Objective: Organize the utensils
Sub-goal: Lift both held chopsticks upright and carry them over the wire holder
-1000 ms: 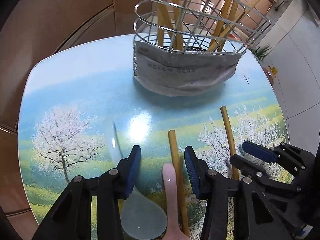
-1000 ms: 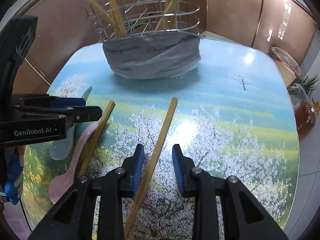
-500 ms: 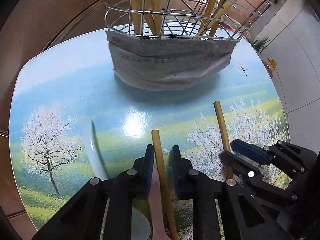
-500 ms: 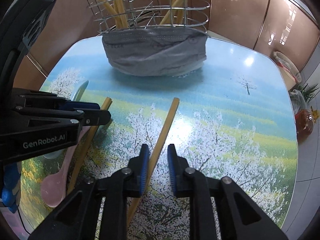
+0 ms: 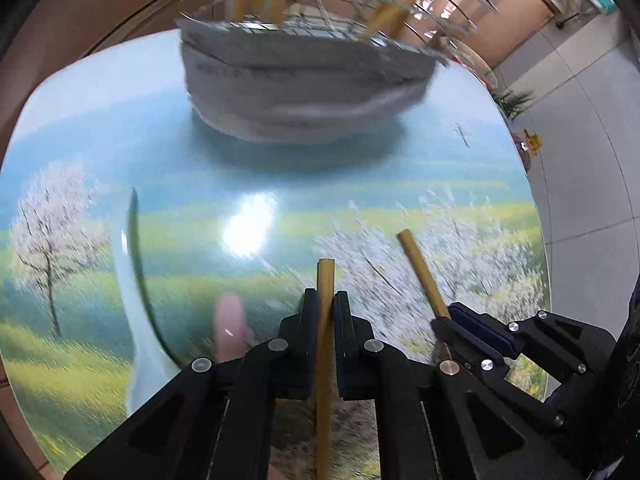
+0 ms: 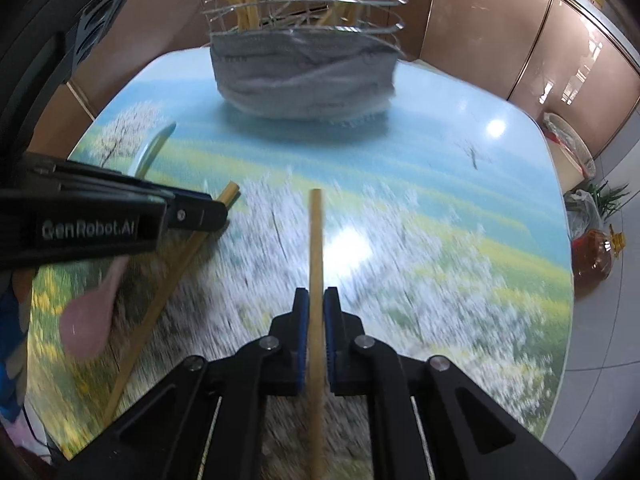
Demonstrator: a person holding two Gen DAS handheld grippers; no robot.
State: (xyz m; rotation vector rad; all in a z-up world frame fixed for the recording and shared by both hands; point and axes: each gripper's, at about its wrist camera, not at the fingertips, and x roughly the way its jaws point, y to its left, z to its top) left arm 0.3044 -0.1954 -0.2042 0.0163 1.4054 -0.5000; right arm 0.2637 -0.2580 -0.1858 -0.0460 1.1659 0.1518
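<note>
In the left wrist view my left gripper (image 5: 325,296) is shut on a yellow wooden chopstick (image 5: 326,272) that runs straight between its fingers. A pink spoon (image 5: 229,328) and a pale blue spoon (image 5: 136,320) lie to its left on the table. At the right, my right gripper (image 5: 446,316) grips a second chopstick (image 5: 420,268). The right wrist view shows that gripper (image 6: 315,294) shut on its chopstick (image 6: 316,232), and the left gripper (image 6: 218,212) beside it holding the other chopstick (image 6: 160,300). A wire basket (image 5: 304,92) wrapped in grey cloth holds several chopsticks at the far side.
The table (image 5: 80,120) has a glossy printed landscape top with rounded corners. Brown cabinet panels (image 6: 500,40) stand behind it. The tiled floor lies off the right edge, with an oil bottle (image 6: 592,256) and a small plant (image 6: 608,196) there.
Both grippers closed onto their chopsticks. The left gripper shifted right off the pink spoon, which now lies to its left. The basket looks closer in the left wrist view.
</note>
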